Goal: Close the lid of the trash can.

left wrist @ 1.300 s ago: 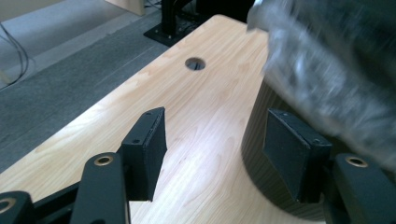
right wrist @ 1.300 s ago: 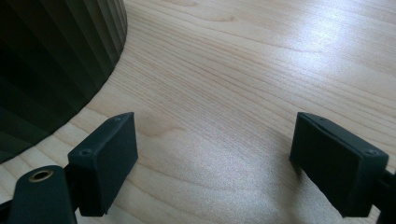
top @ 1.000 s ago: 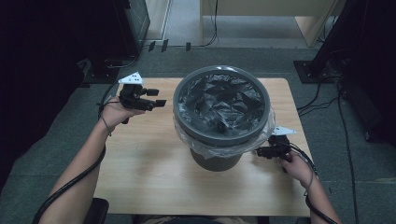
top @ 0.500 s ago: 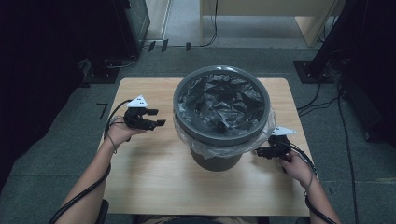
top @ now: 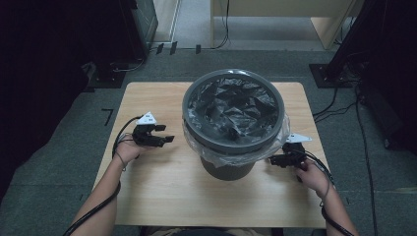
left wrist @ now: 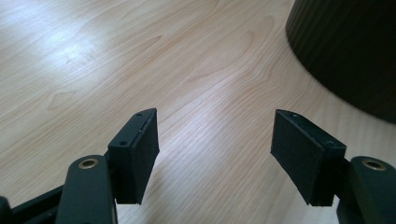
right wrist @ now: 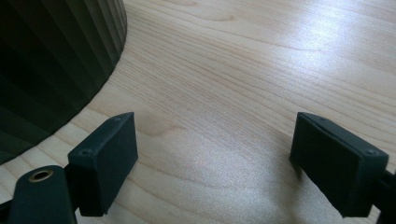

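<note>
Left gripper (top: 164, 136) sits lower in the high view than a second ago: then it hung at the bin's upper-left flank near rim height, now it is down at middle left of the frame, close over the table (top: 147, 196). Its jaws have just been opening and stand spread wide with nothing between them; in the left gripper view only bare wood grain shows between the black pads (left wrist: 140, 154), with the dark ribbed wall of the bin (left wrist: 350, 51) at upper right, near but apart. Right gripper (top: 275, 160) has not shifted: it waits at the bin's lower-right side, just under the loose plastic of the bag (top: 231, 110) that drapes over the rim, jaws spread and empty too, bin wall at the upper left of the right gripper view. The bin (top: 233, 110) stands at the table's centre, slightly toward the far edge, bag lining it and folded over the grey rim. Judgement: both tools now flank the bin low down, likely set to work on the bag skirt or the bin from both sides. Open room: broad bare wood at the near edge and left of the bin; right gripper has less, close to the table's right edge. Cables trail off both hands toward the near edge.
</note>
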Action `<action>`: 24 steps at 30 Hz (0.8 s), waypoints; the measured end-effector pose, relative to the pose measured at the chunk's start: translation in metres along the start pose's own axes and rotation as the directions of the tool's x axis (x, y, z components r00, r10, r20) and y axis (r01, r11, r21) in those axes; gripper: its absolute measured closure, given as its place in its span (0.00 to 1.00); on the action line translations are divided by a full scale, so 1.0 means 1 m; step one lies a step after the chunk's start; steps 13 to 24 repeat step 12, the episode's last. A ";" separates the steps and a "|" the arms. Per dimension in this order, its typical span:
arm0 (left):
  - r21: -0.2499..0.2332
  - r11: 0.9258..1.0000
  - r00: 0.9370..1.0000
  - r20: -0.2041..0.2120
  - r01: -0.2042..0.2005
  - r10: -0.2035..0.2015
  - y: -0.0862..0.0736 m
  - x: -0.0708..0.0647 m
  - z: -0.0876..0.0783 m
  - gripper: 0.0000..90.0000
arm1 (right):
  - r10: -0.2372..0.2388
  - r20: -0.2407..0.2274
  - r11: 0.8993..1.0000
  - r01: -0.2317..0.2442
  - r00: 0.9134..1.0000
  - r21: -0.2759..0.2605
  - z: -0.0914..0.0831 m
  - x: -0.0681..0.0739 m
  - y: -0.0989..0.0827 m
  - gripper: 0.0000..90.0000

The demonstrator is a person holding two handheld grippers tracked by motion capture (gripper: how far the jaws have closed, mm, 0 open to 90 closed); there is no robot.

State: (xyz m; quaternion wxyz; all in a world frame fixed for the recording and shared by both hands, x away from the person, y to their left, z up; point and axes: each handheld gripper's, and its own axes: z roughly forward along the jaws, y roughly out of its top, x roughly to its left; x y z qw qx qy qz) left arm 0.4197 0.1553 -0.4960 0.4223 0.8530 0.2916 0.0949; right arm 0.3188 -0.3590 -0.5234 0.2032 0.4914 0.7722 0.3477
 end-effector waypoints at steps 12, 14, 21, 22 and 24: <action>0.029 0.998 0.998 0.009 0.063 -0.063 -0.012 0.006 0.004 0.32 | -0.013 -0.020 1.000 0.013 1.000 0.010 0.002 0.000 0.001 0.11; 0.029 0.998 0.998 0.009 0.063 -0.063 -0.012 0.006 0.004 0.32 | -0.013 -0.020 1.000 0.013 1.000 0.010 0.002 0.000 0.001 0.11; 0.029 0.998 0.998 0.009 0.063 -0.063 -0.012 0.006 0.004 0.32 | -0.013 -0.020 1.000 0.013 1.000 0.010 0.002 0.000 0.001 0.11; 0.029 0.998 0.998 0.009 0.063 -0.063 -0.012 0.006 0.004 0.32 | -0.013 -0.020 1.000 0.013 1.000 0.010 0.002 0.000 0.001 0.11; 0.029 0.998 0.998 0.009 0.063 -0.063 -0.012 0.006 0.004 0.32 | -0.013 -0.020 1.000 0.013 1.000 0.010 0.002 0.000 0.001 0.11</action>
